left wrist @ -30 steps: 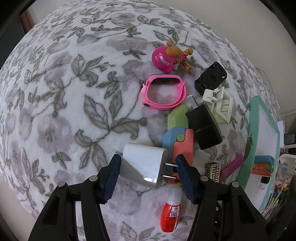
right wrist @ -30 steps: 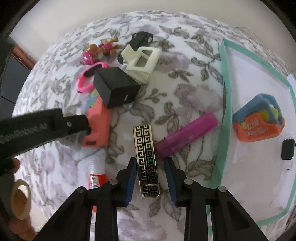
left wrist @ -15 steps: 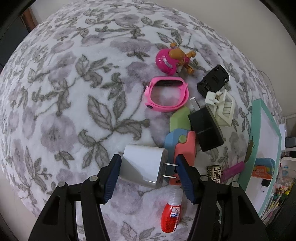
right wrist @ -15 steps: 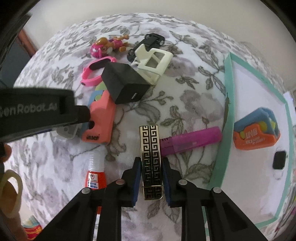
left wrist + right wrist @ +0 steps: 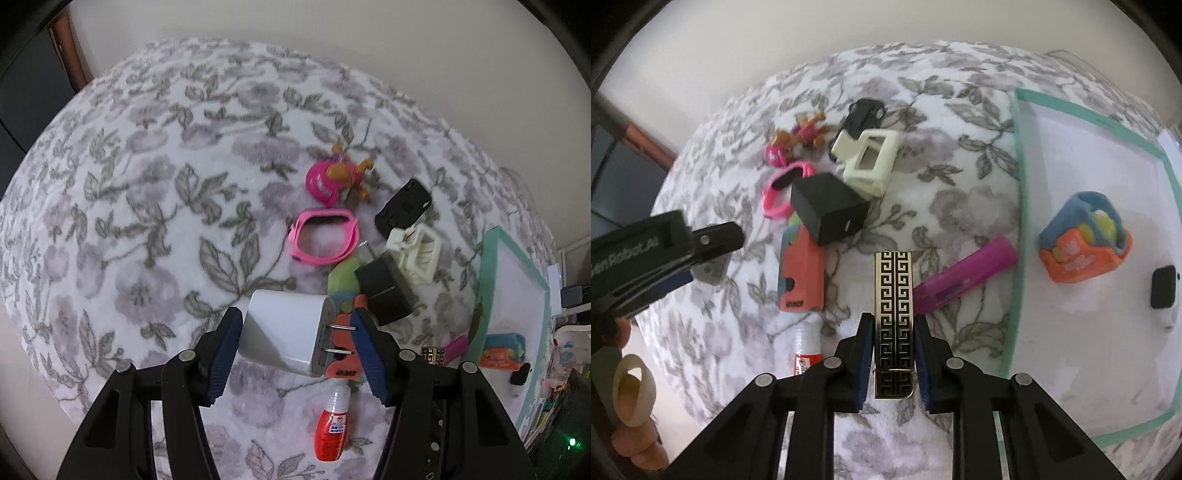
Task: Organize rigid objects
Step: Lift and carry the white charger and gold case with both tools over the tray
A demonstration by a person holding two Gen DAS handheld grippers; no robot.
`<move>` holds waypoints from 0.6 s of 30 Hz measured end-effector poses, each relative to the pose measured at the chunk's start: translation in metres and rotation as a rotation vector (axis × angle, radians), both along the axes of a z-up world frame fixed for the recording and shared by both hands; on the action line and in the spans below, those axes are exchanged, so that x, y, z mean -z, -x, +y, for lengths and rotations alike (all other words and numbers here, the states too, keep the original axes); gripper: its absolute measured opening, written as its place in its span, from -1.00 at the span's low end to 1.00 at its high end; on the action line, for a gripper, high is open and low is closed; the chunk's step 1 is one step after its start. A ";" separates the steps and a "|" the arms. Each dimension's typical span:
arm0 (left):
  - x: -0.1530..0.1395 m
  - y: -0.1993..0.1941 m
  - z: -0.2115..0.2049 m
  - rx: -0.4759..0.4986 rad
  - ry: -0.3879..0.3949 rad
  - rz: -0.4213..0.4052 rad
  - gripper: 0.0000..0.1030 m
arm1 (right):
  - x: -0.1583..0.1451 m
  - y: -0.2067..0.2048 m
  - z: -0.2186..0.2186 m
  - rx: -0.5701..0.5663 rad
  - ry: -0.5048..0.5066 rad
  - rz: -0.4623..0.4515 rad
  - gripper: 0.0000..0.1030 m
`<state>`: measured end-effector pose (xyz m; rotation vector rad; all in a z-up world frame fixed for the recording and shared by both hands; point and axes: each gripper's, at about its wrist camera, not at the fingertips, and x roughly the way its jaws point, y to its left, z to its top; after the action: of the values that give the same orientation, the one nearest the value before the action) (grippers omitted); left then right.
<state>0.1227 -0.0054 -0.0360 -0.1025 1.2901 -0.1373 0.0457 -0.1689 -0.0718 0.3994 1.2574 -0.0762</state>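
Observation:
My left gripper [image 5: 295,350] is shut on a white plug charger [image 5: 286,330], its prongs against the right pad, held above the floral cloth. My right gripper [image 5: 893,358] is shut on a gold-and-black patterned bar [image 5: 893,314], lifted off the cloth. The left gripper also shows in the right wrist view [image 5: 687,266]. A white board with a teal border [image 5: 1019,206] lies at the right and holds an orange-and-blue case [image 5: 1082,240] and a small black device [image 5: 1162,288].
On the cloth lie a black cube charger [image 5: 829,210], a cream clip [image 5: 870,158], a black toy car [image 5: 864,110], a pink band [image 5: 323,242], a pink toy figure [image 5: 332,177], a coral case [image 5: 801,277], a magenta tube [image 5: 964,278] and a red bottle [image 5: 330,428].
My right gripper closed on the patterned bar and lifted it. My left gripper raised the white charger higher above the cloth.

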 end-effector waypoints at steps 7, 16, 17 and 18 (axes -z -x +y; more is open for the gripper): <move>-0.045 0.014 -0.003 0.004 0.068 -0.146 0.21 | -0.062 0.025 -0.023 0.071 0.013 -0.185 -0.57; -0.093 0.036 -0.036 0.088 0.127 -0.311 0.21 | -0.138 0.063 -0.068 0.277 0.191 -0.394 -0.57; -0.096 0.041 -0.043 0.110 0.130 -0.323 0.21 | -0.141 0.068 -0.074 0.299 0.210 -0.397 -0.57; -0.098 0.044 -0.049 0.127 0.134 -0.330 0.21 | -0.146 0.074 -0.083 0.326 0.235 -0.399 -0.57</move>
<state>0.0787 -0.0547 0.0623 -0.1074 0.9566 -0.3355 -0.0279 -0.2517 0.0744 0.3898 0.7718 -0.3991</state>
